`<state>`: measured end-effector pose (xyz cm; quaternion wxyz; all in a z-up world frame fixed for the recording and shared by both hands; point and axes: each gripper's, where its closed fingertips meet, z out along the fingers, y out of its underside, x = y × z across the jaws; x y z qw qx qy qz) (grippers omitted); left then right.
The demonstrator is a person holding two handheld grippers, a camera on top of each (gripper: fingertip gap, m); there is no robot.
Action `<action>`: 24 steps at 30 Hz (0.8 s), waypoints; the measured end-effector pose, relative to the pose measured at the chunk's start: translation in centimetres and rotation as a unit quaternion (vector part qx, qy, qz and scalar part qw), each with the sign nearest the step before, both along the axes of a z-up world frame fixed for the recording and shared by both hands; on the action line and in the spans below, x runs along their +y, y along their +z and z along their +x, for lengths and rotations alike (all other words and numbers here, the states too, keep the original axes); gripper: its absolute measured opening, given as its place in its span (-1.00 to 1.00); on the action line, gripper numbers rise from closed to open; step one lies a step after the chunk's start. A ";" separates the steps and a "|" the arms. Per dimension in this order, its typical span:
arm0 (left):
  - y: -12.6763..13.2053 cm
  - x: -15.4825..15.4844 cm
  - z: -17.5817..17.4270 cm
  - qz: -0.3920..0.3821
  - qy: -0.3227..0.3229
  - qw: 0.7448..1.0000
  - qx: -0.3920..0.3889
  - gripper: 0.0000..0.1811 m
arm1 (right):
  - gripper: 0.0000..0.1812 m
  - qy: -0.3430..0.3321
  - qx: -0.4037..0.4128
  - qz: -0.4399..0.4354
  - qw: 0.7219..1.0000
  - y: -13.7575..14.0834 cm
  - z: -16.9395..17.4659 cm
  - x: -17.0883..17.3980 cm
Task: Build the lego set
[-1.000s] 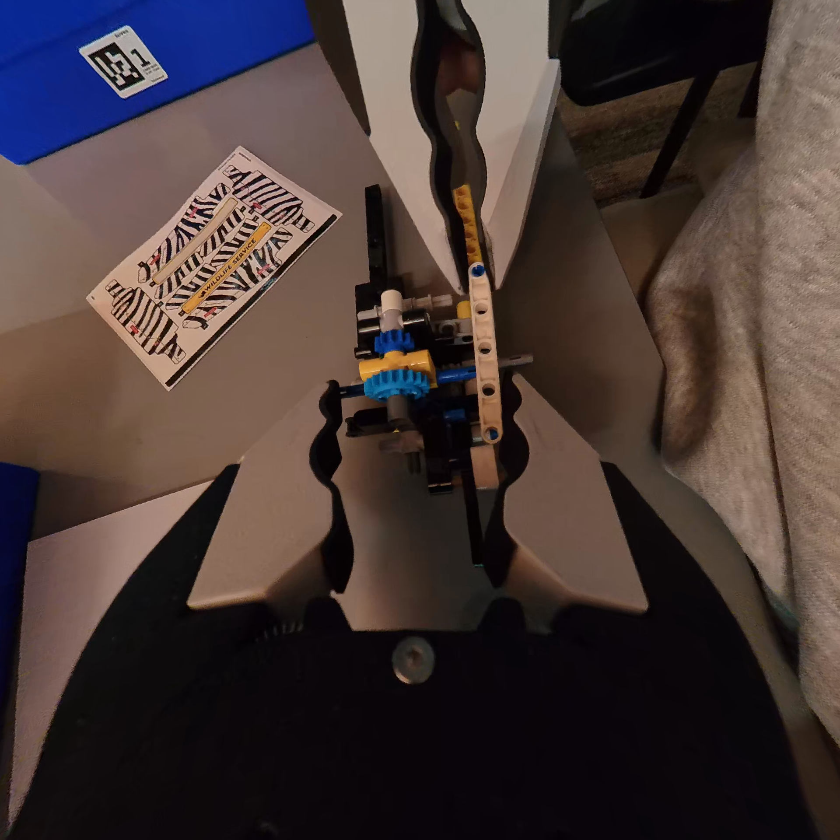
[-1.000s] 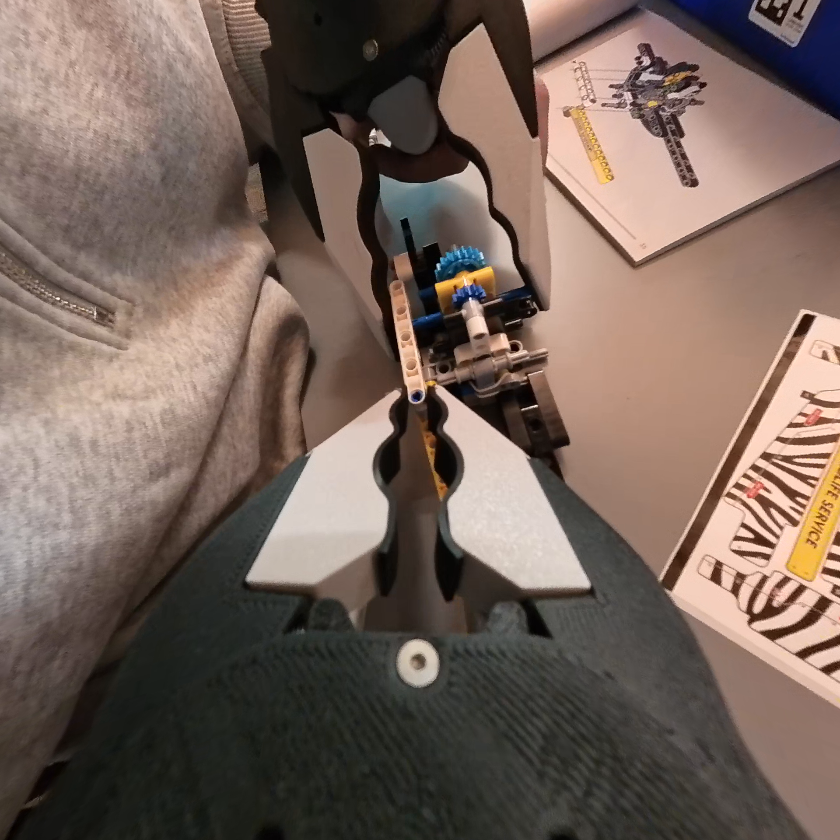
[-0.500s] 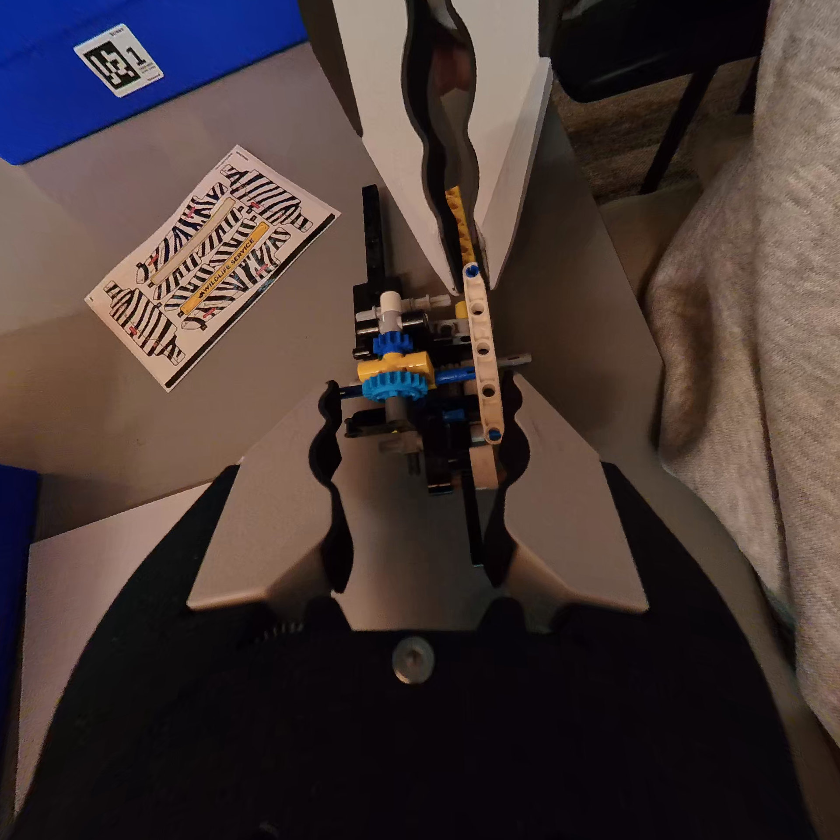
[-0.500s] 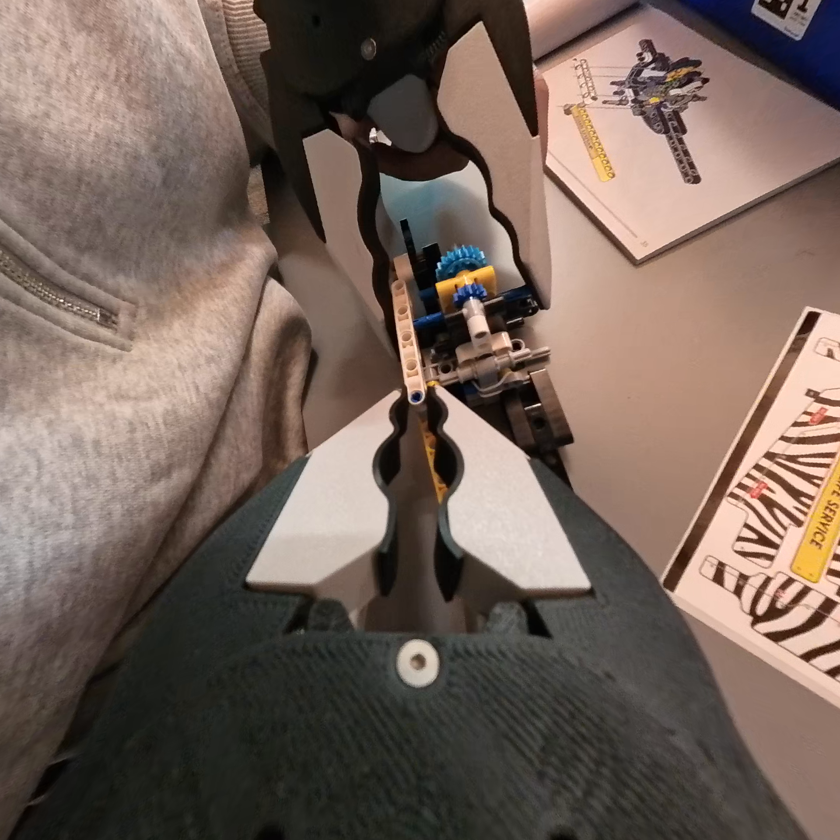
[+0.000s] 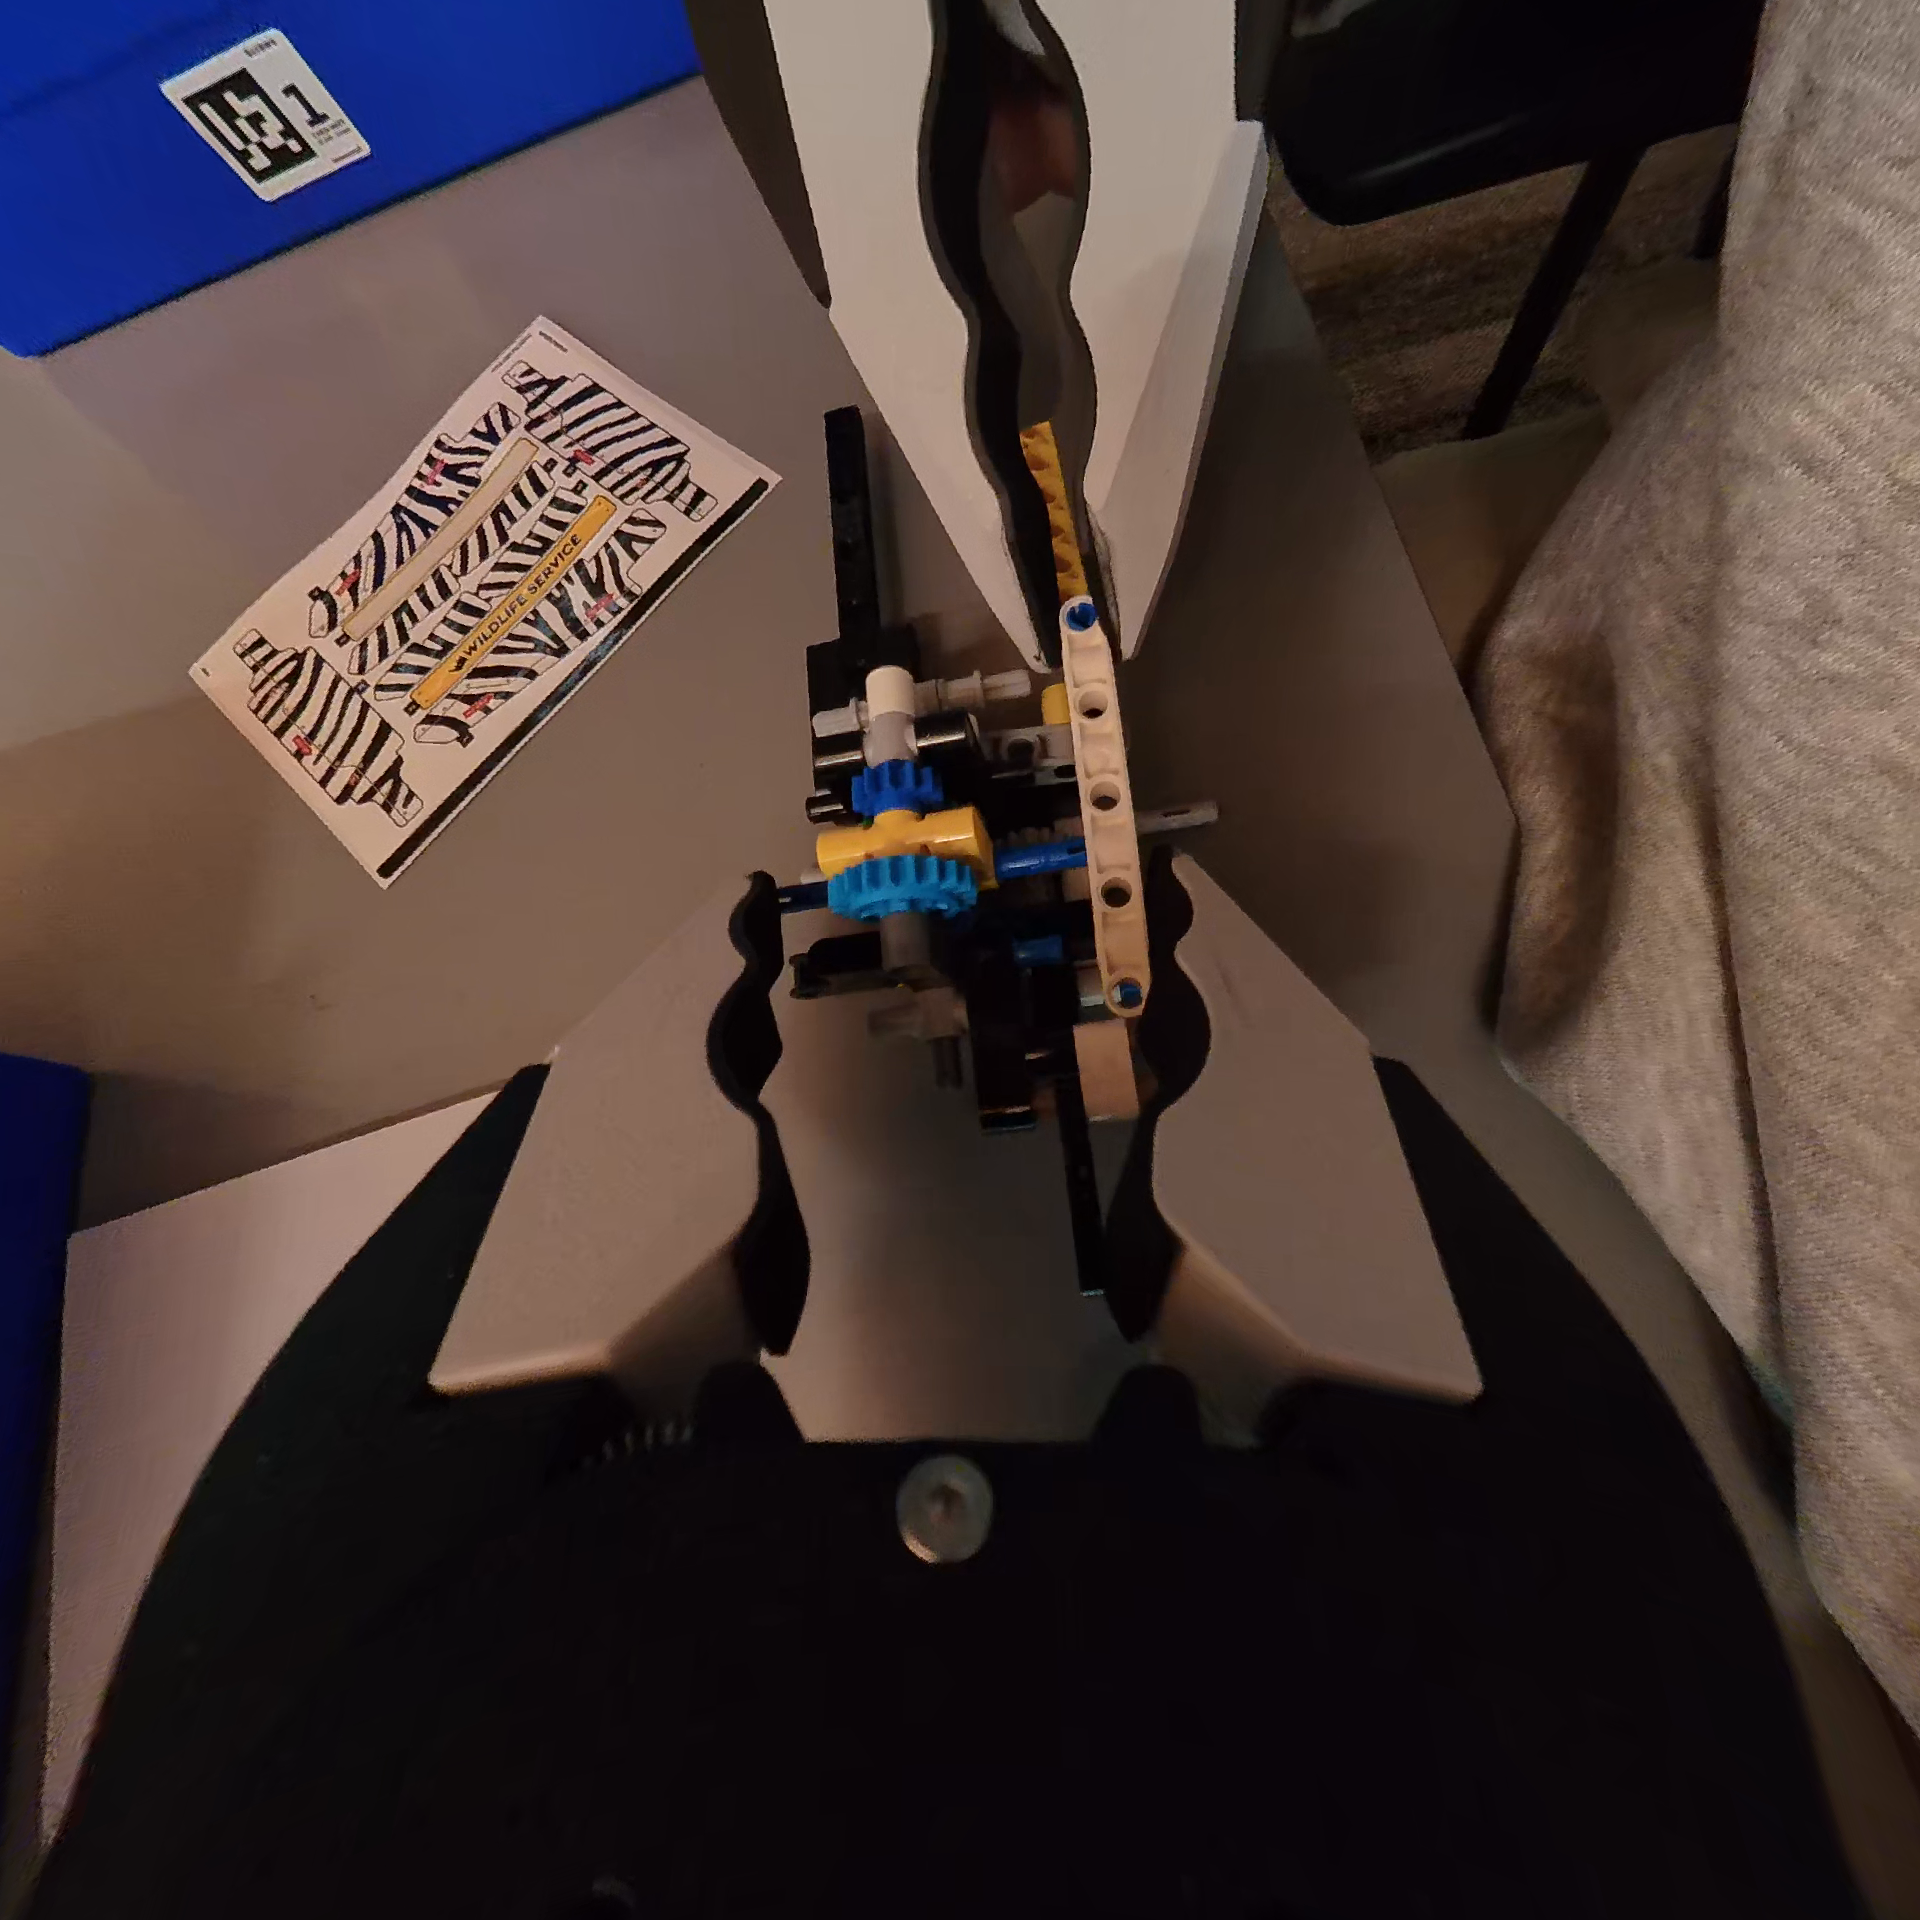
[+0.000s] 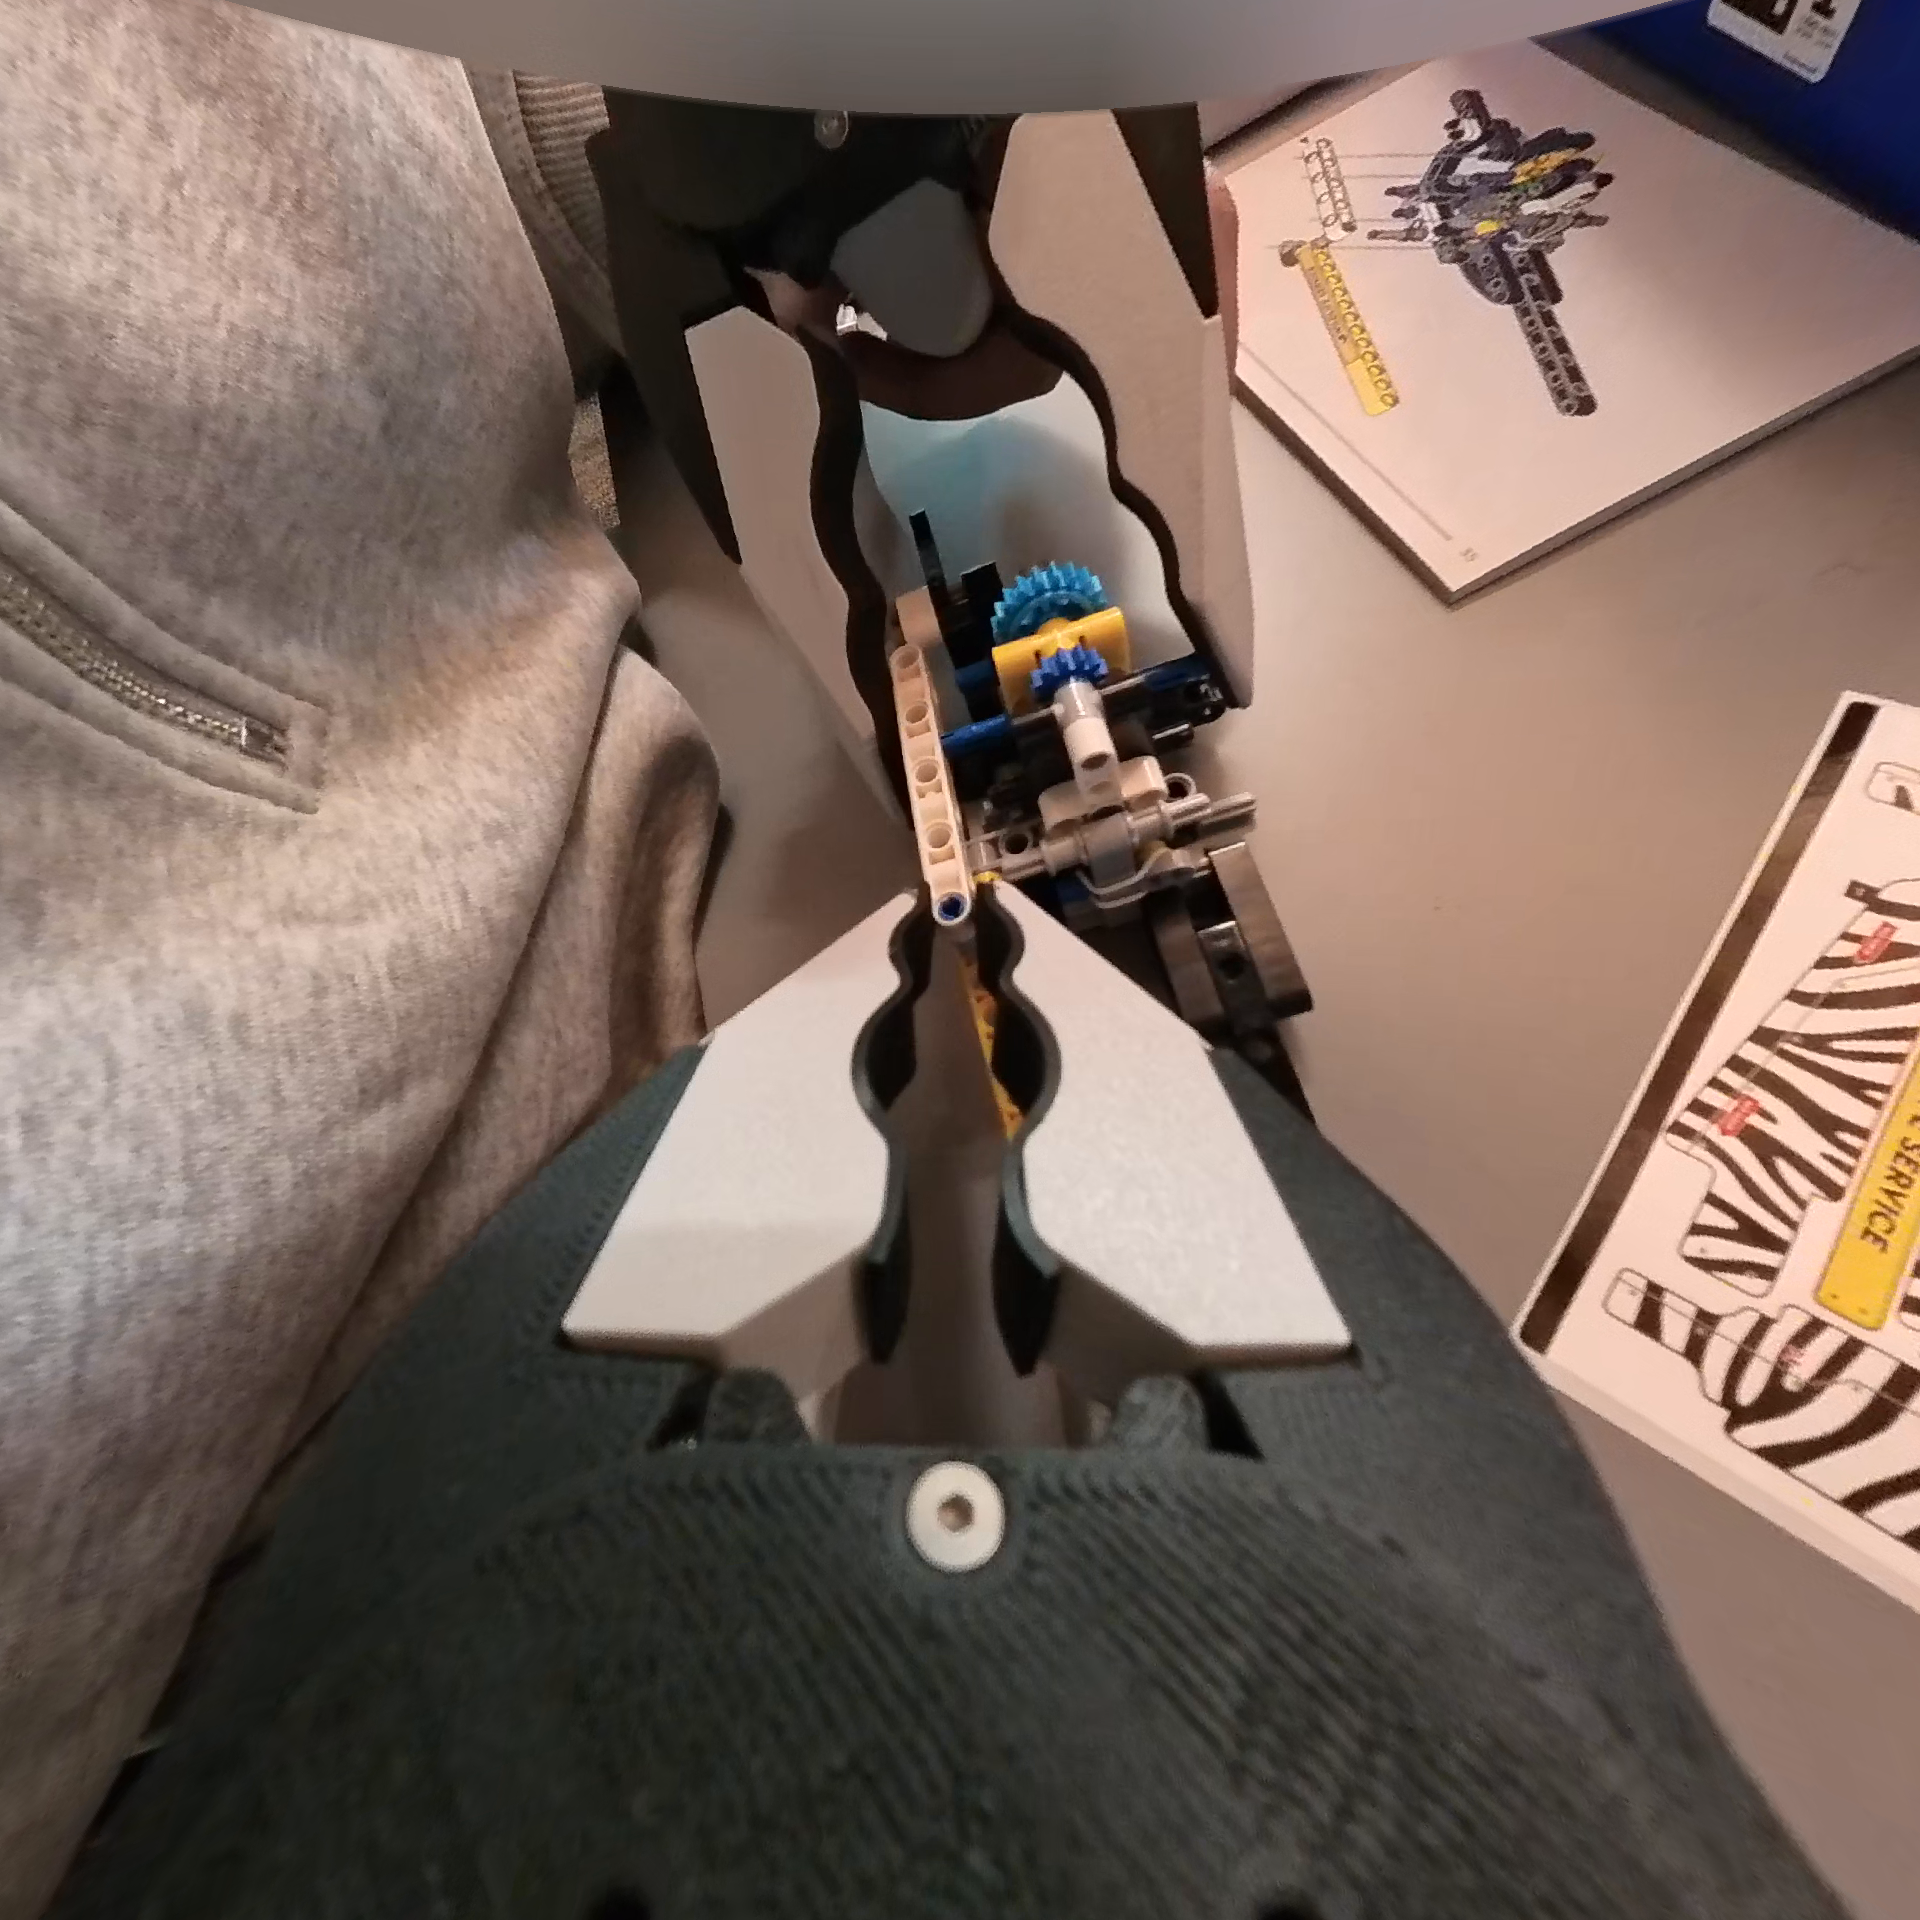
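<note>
A small lego assembly (image 5: 914,852) of black beams, blue gears, a yellow block and grey axles is held between my left gripper's (image 5: 966,894) spread fingers, above the grey table. A white beam (image 5: 1101,800) runs along its right side. My right gripper (image 5: 1081,644) comes in from the far side, shut on a yellow beam (image 5: 1049,488) whose end meets the white beam's blue-pinned tip. In the right wrist view my right gripper (image 6: 954,909) pinches the yellow beam (image 6: 982,1029) right at the white beam (image 6: 930,769). The left gripper (image 6: 1060,748) holds the assembly (image 6: 1091,727) opposite.
A zebra-striped sticker sheet (image 5: 478,603) lies on the table (image 5: 208,987) to the left; it also shows in the right wrist view (image 6: 1766,1143). An open instruction booklet (image 6: 1558,291) and a blue box (image 5: 260,125) lie beyond. A person's grey sweatshirt (image 6: 260,727) is close by. My right fingertips sit around 5 cm from my left ones.
Both grippers keep their holds. The views have shifted only very slightly.
</note>
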<state>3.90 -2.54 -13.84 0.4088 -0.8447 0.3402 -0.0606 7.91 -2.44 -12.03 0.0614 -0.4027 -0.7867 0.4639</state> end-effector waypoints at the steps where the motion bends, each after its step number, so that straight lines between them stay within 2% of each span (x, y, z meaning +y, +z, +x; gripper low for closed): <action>1: 0.0 0.0 0.0 0.000 0.000 1.000 0.002 -0.22 | -0.93 0.000 -0.001 -0.001 1.000 0.0 0.0 0.0; 8: -0.1 0.0 -0.4 0.003 0.005 1.000 0.016 -0.21 | -0.93 -0.003 -0.001 0.002 1.000 -0.3 -0.2 0.1; 14: -0.2 -0.1 -0.7 -0.001 0.012 1.000 0.015 -0.22 | -0.92 -0.007 0.034 0.042 0.999 -0.6 -0.5 0.1; 20: -0.3 -0.2 -0.7 -0.003 0.013 1.000 0.012 -0.23 | -0.71 -0.023 0.065 0.065 0.996 -0.6 -0.8 0.7; 24: -0.3 -0.2 -0.7 0.000 0.012 1.000 0.016 -0.23 | -0.42 -0.046 0.102 0.105 0.988 -0.4 -1.6 1.7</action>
